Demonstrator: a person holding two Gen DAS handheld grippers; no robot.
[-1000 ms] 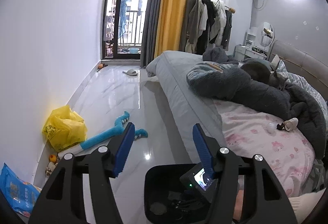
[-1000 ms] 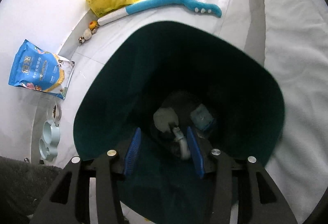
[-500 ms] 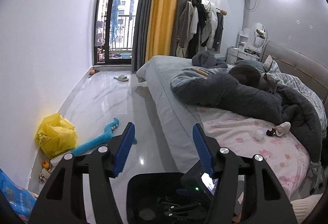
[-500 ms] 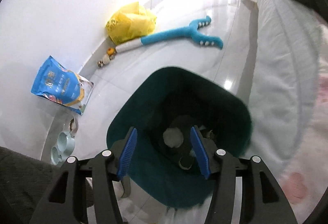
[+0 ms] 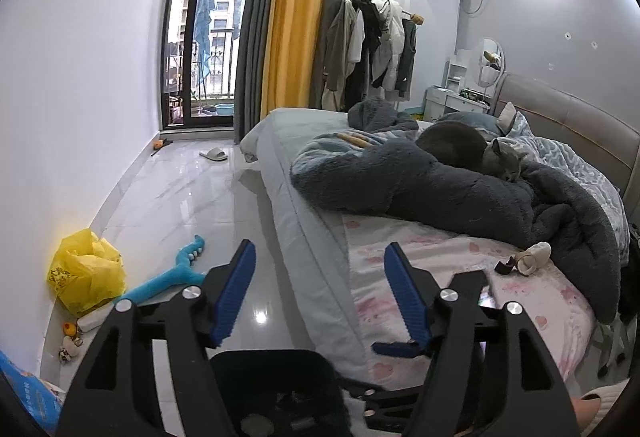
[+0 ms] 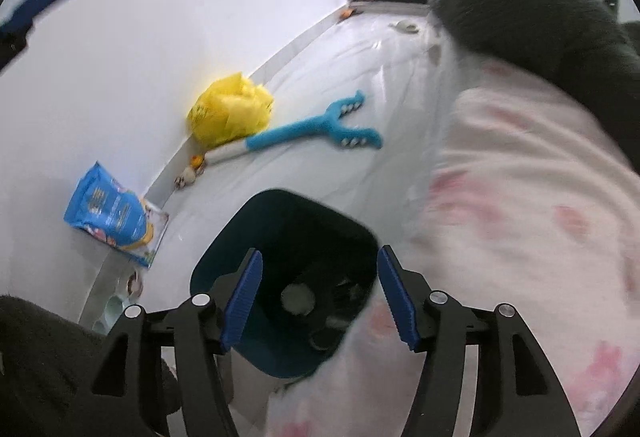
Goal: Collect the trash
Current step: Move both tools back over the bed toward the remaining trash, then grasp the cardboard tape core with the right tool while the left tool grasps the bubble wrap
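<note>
Right gripper [image 6: 320, 301] has just been opened and lifted off the bin [image 6: 224, 261], lower centre, nothing held. Left gripper [image 5: 320, 289] also spread, empty. Scraps [image 5: 524, 257] wait on the bed, right.

There is one dark bin [image 6: 224, 249] on the floor, one yellow bag [image 5: 86, 273], one blue plush toy [image 6: 316, 127], one blue packet [image 6: 110, 217] and one slipper [image 5: 214, 154]. On the bed [image 5: 420, 265] lies one grey cat [image 5: 472, 151]. Two grippers show.
</note>
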